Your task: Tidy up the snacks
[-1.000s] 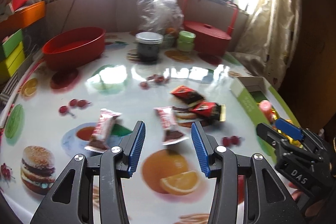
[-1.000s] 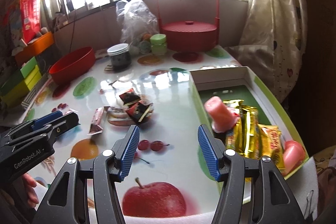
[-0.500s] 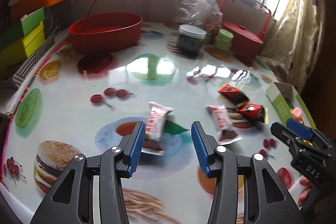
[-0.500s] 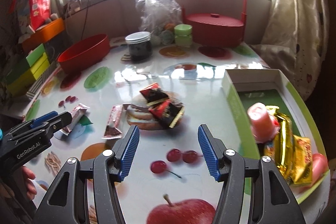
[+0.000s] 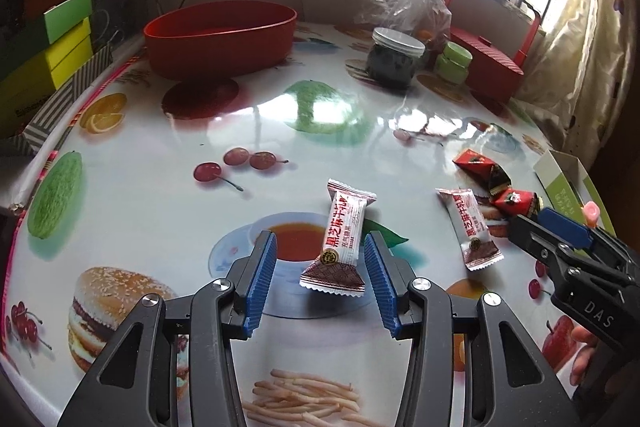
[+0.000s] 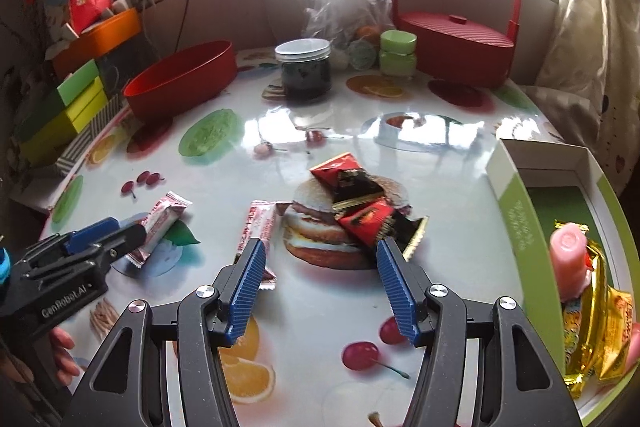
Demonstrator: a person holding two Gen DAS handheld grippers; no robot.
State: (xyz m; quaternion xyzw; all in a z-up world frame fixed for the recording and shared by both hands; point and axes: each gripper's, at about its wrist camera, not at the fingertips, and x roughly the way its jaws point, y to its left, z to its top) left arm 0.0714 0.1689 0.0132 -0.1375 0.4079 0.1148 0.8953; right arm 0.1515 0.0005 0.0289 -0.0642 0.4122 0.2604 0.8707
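Left tongs (image 5: pixel 320 259) — spread wide and holding nothing, they are set low over the desk (image 5: pixel 160 163) so that the blue fingers (image 5: pixel 262 281) flank the near end of the white-and-brown wafer bar (image 5: pixel 340 239). The spread appears chosen to straddle the bar's short width, a pinch across the wrapper rather than along it. The bar lies flat near the middle of the desk's near half, on the printed teacup. Its long axis runs away from the camera and leans slightly right — brown crimped end toward the tongs, white end toward the far edge of the desk.

A second wafer bar (image 5: pixel 470 231) lies well to the right of the first, roughly parallel, brown end nearest the viewer. Beyond it, toward the right edge of the desk, two red-and-black packets (image 6: pixel 358 195) overlap on the printed hamburger.

Right tongs (image 6: pixel 320 263) — likewise parted and empty. They hover above the desk with one blue finger over the second bar's near end and the other by the nearer red packet; which of these they address cannot be told.

Green box (image 6: pixel 516 211) — it stands open along the right edge of the desk and already holds gold-wrapped snacks (image 6: pixel 596 315) and a pink jelly cup (image 6: pixel 568 263). It is probably the collecting point, which would explain why loose items lie to its left.
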